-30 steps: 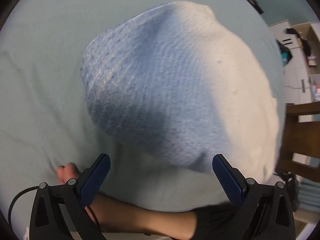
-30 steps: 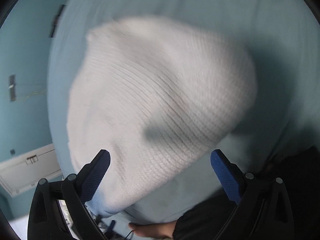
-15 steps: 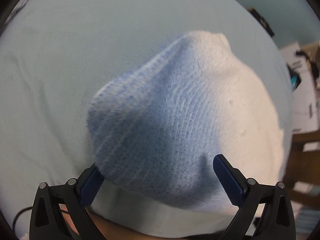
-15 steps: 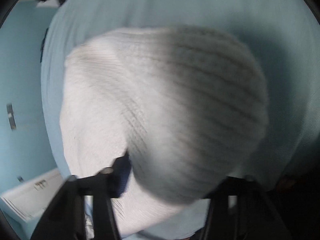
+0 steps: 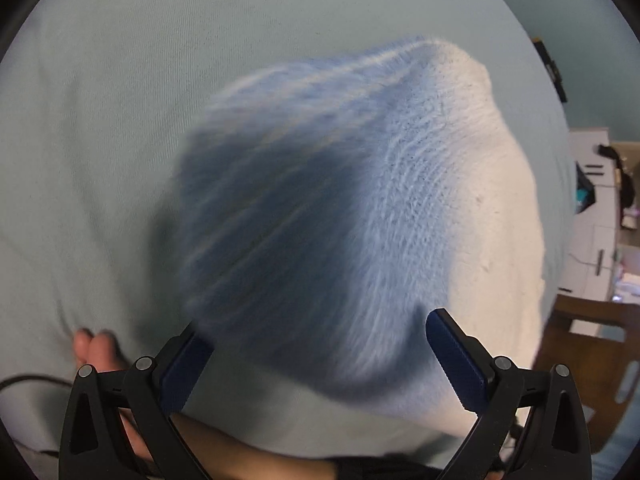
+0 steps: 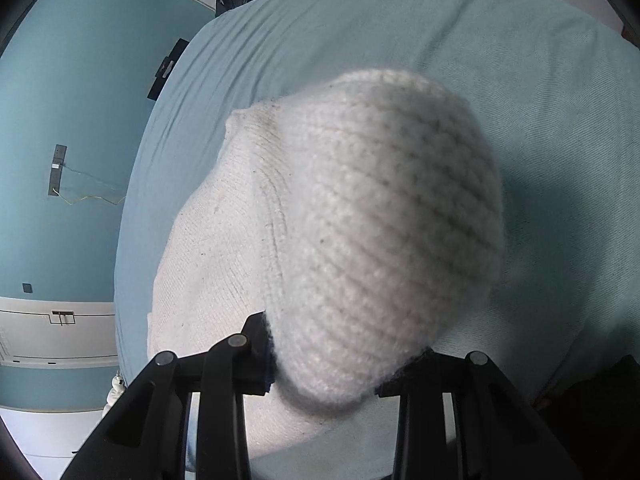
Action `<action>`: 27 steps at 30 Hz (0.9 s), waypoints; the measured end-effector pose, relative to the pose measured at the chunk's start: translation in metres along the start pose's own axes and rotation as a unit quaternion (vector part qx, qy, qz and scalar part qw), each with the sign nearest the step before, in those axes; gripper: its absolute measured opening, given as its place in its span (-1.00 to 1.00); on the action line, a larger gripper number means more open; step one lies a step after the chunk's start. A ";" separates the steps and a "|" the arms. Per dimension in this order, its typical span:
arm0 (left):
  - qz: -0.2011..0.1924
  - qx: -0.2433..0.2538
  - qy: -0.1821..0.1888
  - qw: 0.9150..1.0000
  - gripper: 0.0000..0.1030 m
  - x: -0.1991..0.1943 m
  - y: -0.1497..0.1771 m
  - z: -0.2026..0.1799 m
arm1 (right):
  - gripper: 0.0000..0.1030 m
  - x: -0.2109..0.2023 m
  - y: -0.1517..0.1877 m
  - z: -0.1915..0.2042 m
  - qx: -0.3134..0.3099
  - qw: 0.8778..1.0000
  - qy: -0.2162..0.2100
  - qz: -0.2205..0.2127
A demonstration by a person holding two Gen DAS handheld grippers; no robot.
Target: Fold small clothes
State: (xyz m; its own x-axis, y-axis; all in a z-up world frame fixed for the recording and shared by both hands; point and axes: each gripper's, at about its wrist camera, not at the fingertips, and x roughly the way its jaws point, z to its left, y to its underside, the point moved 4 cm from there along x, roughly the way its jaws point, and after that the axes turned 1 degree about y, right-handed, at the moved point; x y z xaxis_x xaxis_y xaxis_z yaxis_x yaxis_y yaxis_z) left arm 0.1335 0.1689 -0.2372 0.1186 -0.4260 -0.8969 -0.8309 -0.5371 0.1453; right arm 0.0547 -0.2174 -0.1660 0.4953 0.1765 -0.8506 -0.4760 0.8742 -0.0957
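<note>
On the bedsheet (image 6: 500,40), right claw (image 6: 324,356) closing around knit garment (image 6: 380,220).

Blue-and-white knit garment (image 5: 360,208), partly lifted

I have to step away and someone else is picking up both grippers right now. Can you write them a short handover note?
Right gripper: jaws closing on a bunched fold of the white knit garment; the knit fills the gap between them.
Left gripper: open, blue pads on either side of the garment's blue end, not pinching it.
Garment lies on the pale blue sheet, one piece, white fading to blue.
Done: right side gathered. No finished fold shows yet.
Left: close the left gripper on the blue end, then probably bring the two ends together and lay it flat.
</note>
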 end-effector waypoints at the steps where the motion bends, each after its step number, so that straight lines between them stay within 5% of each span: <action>1: 0.006 0.003 0.000 1.000 0.99 0.005 -0.002 -0.004 | -0.44 -0.010 0.006 0.000 0.000 1.000 0.000 0.000; 3: 0.001 -0.003 -0.028 1.000 0.98 0.012 -0.003 -0.009 | -0.45 -0.028 0.013 -0.001 0.001 1.000 -0.001 -0.002; 6: -0.029 -0.013 -0.060 0.998 0.60 0.013 -0.001 -0.012 | -0.45 -0.046 0.018 -0.003 -0.006 1.000 -0.002 -0.009; 8: -0.048 -0.021 -0.045 0.998 0.13 0.000 -0.001 -0.010 | -0.45 -0.052 0.020 -0.002 -0.015 1.000 -0.004 -0.016; 13: -0.047 -0.014 0.038 0.998 -0.32 -0.029 0.002 -0.011 | -0.48 -0.065 0.021 0.006 -0.033 0.999 -0.031 -0.030; 16: -0.061 0.025 0.075 0.995 -0.37 -0.061 0.007 -0.025 | -0.50 -0.079 0.024 0.014 -0.057 0.997 -0.047 -0.038; 19: -0.072 0.083 0.072 0.991 -0.39 -0.087 0.016 -0.038 | -0.50 -0.099 0.026 0.014 -0.050 0.996 -0.072 -0.028; 27: -0.006 0.122 0.080 0.989 -0.40 -0.110 0.069 -0.014 | -0.51 -0.131 0.036 -0.003 -0.075 0.995 -0.063 0.007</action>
State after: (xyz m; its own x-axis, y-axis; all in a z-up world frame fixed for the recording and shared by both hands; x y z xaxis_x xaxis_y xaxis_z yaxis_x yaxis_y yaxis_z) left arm 0.0712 0.1683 -0.1229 0.1969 -0.5408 -0.8178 -0.9330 -0.3597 0.0133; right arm -0.0299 -0.2107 -0.0595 0.5706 0.2520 -0.7816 -0.5815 0.7961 -0.1678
